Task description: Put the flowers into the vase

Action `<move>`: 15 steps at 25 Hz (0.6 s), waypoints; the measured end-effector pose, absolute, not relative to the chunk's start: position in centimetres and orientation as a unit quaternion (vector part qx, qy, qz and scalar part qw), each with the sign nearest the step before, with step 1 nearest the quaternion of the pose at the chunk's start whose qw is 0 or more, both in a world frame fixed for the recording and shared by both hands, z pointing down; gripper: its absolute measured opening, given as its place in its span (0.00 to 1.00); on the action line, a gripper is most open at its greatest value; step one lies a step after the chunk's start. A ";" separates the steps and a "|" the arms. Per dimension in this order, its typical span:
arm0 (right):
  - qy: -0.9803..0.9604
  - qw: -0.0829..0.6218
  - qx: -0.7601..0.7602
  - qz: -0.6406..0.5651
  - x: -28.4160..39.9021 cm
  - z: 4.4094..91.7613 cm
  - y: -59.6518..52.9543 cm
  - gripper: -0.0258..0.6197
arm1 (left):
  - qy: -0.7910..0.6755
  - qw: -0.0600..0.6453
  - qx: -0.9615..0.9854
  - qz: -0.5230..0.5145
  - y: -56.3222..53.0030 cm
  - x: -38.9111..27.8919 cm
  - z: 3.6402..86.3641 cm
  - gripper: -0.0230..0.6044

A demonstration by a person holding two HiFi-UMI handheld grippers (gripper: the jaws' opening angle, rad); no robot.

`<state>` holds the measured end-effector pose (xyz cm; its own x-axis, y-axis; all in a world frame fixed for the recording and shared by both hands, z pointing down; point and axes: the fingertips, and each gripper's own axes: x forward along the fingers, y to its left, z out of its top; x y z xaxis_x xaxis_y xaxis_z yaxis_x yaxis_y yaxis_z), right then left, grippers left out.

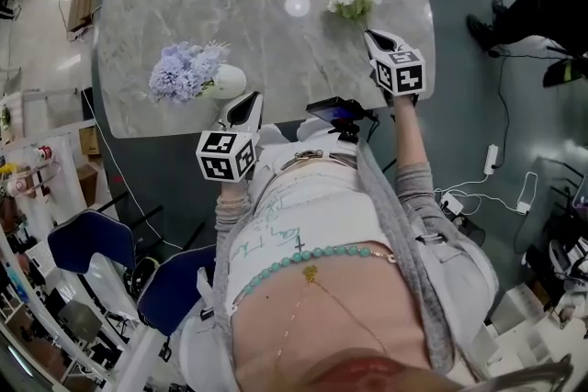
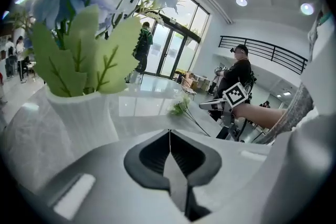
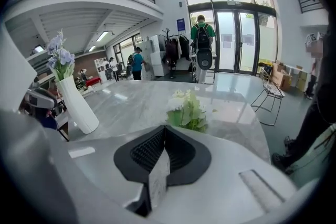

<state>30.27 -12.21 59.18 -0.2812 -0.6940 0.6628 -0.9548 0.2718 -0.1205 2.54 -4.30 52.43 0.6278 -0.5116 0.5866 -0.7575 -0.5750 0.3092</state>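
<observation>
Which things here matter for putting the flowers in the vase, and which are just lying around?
Job: white flowers lying on the table; white vase holding blue flowers.
Lying about: black device at the table edge; blue chairs; floor power strip.

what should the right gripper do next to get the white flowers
Probably open the right gripper and ease it forward onto the stems of the white flowers. Its jaws are shut with nothing between them, and the bunch lies on the table just ahead, apart from the vase.
</observation>
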 end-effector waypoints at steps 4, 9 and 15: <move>-0.749 0.274 0.541 0.268 32.8 61.5 -13.6 0.12 | -0.355 0.278 0.864 0.226 -4.7 6.0 53.1 0.04; -0.745 0.284 0.537 0.275 33.6 62.4 -15.4 0.23 | -0.350 0.276 0.867 0.222 -5.1 7.6 52.8 0.04; -0.741 0.289 0.528 0.299 33.9 63.9 -17.3 0.46 | -0.361 0.279 0.864 0.214 -5.8 7.8 52.8 0.04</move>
<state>33.92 -17.29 63.90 -0.2761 -0.6085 0.7440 -0.9545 0.2645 -0.1378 7.84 -5.76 52.78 0.6480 -0.5034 0.5715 -0.7425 -0.5848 0.3267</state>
